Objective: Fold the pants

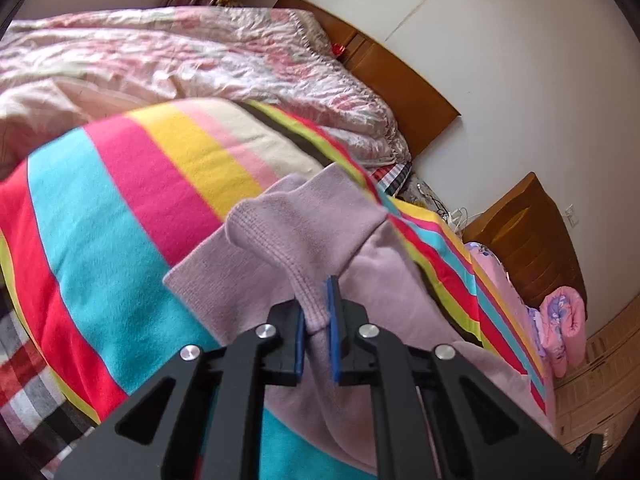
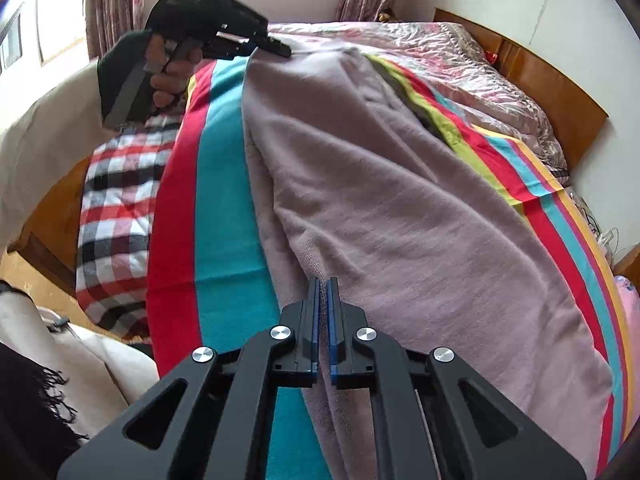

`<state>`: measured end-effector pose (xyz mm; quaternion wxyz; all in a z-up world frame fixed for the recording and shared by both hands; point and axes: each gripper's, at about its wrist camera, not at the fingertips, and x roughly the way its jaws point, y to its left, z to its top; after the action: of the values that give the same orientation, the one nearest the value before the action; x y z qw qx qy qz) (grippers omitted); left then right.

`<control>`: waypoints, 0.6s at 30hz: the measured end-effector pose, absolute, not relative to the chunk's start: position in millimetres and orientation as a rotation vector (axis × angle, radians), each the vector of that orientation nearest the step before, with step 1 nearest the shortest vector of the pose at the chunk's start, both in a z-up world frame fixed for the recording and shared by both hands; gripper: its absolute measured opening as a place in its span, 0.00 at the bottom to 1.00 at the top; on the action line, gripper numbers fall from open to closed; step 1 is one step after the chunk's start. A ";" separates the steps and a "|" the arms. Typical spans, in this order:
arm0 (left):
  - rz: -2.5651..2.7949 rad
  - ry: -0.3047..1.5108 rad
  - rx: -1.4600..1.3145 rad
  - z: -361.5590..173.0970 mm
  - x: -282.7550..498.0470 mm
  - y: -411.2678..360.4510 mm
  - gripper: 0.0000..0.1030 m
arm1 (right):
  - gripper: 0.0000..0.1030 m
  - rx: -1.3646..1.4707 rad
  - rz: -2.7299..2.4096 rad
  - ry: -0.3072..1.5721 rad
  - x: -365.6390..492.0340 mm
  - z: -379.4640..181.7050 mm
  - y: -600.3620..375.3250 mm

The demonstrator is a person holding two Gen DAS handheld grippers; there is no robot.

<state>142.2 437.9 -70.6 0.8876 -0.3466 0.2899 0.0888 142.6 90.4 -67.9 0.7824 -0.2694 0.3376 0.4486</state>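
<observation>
- Pants (image 2: 392,208), mauve fleece, lie lengthwise on the striped blanket (image 2: 224,208); legs look stacked one on the other, so I judge the first fold done
- My left gripper (image 1: 318,320) pinches the ribbed cuff (image 1: 304,236), lifted off the bed
- My right gripper (image 2: 323,312) has its jaws pressed on the pants' near edge
- Left to do, I judge: bring the cuffs over to the waist
- Crumpled floral quilt (image 1: 200,52) beyond, plaid sheet (image 2: 116,216) beside; neither blocks the fold

Pants (image 2: 400,220) lower end cut off by frame bottom.
</observation>
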 end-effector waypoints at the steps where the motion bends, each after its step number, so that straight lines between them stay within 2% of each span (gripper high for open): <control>1: 0.182 0.589 -0.707 -62.6 142.4 435.8 0.09 | 0.04 -0.551 0.979 0.731 145.3 -61.0 86.4; 6: 0.184 0.520 -0.633 -22.3 138.2 430.0 0.09 | 0.04 -0.498 1.059 0.710 142.0 -32.4 75.9; 9: 0.253 0.626 -0.602 -45.8 149.0 437.0 0.09 | 0.04 -0.569 1.079 0.799 139.2 -64.9 91.7; 11: 0.275 0.702 -0.645 -74.9 149.8 444.8 0.09 | 0.08 -0.590 1.100 0.833 135.4 -83.3 99.3; 12: 0.277 0.703 -0.663 -82.9 145.6 446.9 0.10 | 0.16 -0.556 1.123 0.852 137.6 -82.1 99.1; 14: 0.255 0.677 -0.678 -85.7 138.4 448.0 0.12 | 0.44 -0.521 1.129 0.864 144.6 -74.1 96.0; 15: 0.247 0.667 -0.678 -84.6 137.1 448.5 0.15 | 0.69 -0.511 1.131 0.852 147.5 -69.4 93.1; 16: 0.235 0.663 -0.679 -84.3 136.8 449.3 0.21 | 0.68 -0.490 1.151 0.845 151.2 -63.4 90.2; 17: 0.229 0.664 -0.677 -83.9 138.2 449.3 0.23 | 0.64 -0.457 1.172 0.831 158.2 -54.7 87.1; 18: 0.229 0.666 -0.670 -83.8 139.3 449.1 0.23 | 0.57 -0.436 1.179 0.819 165.4 -47.4 86.7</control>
<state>139.3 449.1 -83.8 0.8841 -0.3222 0.3201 0.1098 165.4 86.7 -47.4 0.7317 -0.1983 0.3720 0.5357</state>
